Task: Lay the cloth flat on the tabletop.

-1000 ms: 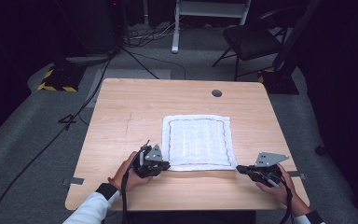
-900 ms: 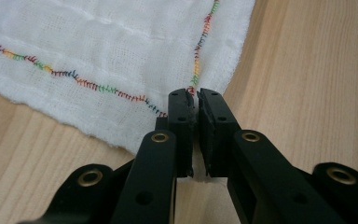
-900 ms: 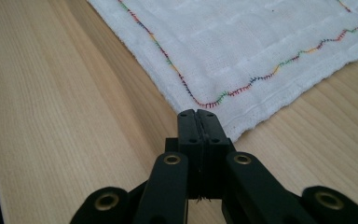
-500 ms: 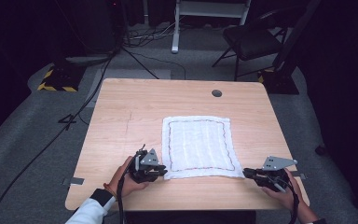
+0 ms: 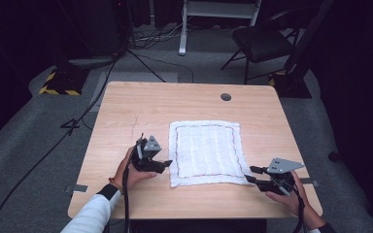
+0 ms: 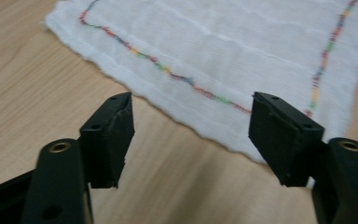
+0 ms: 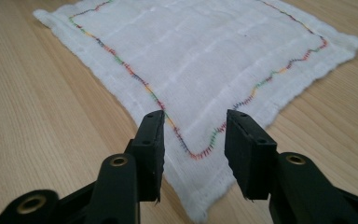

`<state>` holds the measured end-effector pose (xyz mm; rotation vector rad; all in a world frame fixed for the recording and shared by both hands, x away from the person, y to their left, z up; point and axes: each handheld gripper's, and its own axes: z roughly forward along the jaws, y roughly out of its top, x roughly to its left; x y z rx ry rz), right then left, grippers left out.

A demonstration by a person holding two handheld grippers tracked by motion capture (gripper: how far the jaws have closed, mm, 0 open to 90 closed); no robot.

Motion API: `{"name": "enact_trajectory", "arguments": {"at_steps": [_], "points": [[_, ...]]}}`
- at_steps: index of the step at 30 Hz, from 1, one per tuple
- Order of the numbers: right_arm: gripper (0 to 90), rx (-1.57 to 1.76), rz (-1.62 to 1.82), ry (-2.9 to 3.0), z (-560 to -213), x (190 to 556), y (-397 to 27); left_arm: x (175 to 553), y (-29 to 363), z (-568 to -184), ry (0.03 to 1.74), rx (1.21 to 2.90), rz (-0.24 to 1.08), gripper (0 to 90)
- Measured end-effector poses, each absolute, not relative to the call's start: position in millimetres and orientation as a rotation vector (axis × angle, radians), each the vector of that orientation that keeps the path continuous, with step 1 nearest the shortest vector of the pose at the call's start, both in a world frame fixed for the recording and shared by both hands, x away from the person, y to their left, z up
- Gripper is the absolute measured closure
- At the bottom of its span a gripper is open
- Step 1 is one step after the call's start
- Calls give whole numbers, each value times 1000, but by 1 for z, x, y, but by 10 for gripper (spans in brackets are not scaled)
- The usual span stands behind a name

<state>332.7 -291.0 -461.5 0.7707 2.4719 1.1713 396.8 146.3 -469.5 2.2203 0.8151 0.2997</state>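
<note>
High view: white cloth [image 5: 207, 152] flat mid-table [image 5: 126, 116], both grippers at its near corners.
Left gripper view: left gripper [image 6: 191, 135] wide, empty, beside the edge.
Right gripper view: right gripper [image 7: 193, 149] narrower, straddling the corner; closing could pinch only hem and slip.

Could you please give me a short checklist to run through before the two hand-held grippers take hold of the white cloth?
1. Cloth lies flat and spread out on the table: ok.
2. Left hand-held gripper open, jaws wide apart: ok.
3. Left hand-held gripper lined up with the cloth: ok; the stitched near edge runs between its jaws in the left gripper view, though whether a jaw is under the cloth: cannot tell.
4. Right hand-held gripper open: ok, but with a narrower gap than the left.
5. Right hand-held gripper at a corner: ok; the near right corner of the cloth sits between its jaws.
6. Nothing resting on the cloth: ok.
</note>
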Motion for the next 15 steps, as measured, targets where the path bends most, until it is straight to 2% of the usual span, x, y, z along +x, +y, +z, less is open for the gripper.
{"name": "enact_trajectory", "arguments": {"at_steps": [3, 5, 8, 15], "points": [[512, 742, 1156, 2497, -464, 335, -277, 415, 145, -470, 845, 2207, 309, 240], [487, 717, 1144, 2509, -464, 337, -269, 424, 142, -470, 853, 2200, 387, 229], [427, 672, 1149, 2524, -465, 343, -247, 442, 136, -470, 869, 2200, 370, 206], [437, 574, 1160, 2562, -466, 349, -208, 474, 126, -471, 891, 2177, 425, 213]]}}
